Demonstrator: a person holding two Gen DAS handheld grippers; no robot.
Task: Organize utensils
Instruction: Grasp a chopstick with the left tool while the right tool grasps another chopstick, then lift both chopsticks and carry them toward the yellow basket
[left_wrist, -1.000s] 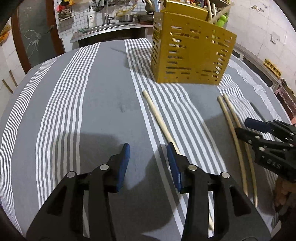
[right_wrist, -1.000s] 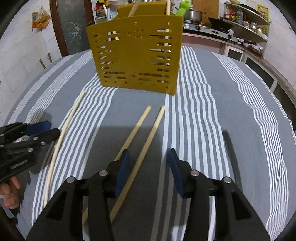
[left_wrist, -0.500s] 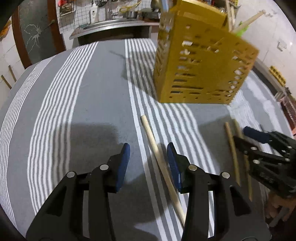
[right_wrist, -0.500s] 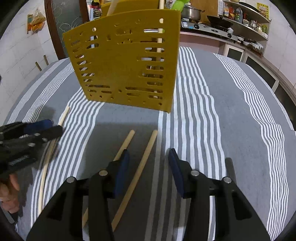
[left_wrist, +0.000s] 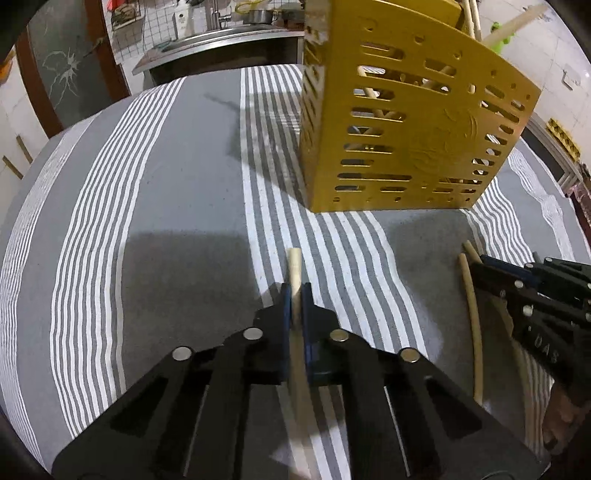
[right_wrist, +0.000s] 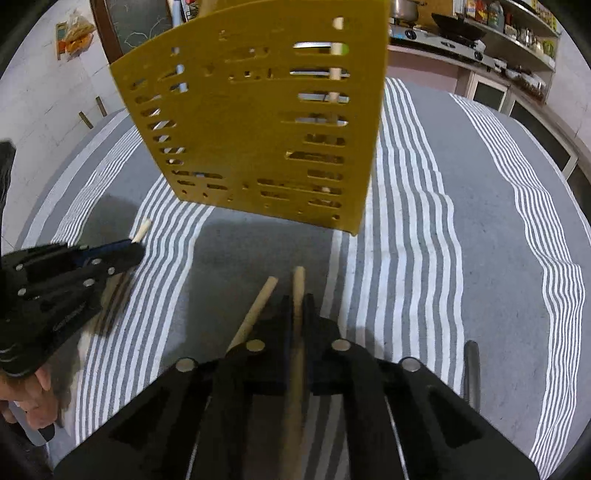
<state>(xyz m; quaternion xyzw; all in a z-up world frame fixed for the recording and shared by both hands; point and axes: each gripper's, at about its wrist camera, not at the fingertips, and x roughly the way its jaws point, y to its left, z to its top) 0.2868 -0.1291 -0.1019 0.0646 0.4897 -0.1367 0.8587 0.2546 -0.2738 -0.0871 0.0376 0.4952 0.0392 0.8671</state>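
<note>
My left gripper (left_wrist: 295, 291) is shut on a wooden chopstick (left_wrist: 294, 267) whose tip sticks out ahead of the jaws. My right gripper (right_wrist: 296, 301) is shut on another wooden chopstick (right_wrist: 298, 286). A third chopstick (right_wrist: 258, 306) lies on the cloth just left of the right gripper; in the left wrist view it lies beside the right gripper (left_wrist: 471, 295). The yellow perforated utensil holder (left_wrist: 406, 122) stands upright ahead with several utensils in it; it also fills the right wrist view (right_wrist: 258, 122). The left gripper shows at the left of the right wrist view (right_wrist: 125, 253).
The table wears a grey cloth with white stripes (left_wrist: 166, 203). A dark slim utensil (right_wrist: 471, 373) lies on the cloth right of my right gripper. A sink counter (left_wrist: 221, 40) is behind the table, a stove and shelves (right_wrist: 461, 33) at the far right.
Both grippers moved forward towards the holder and went from open to shut, each closing on a chopstick.
</note>
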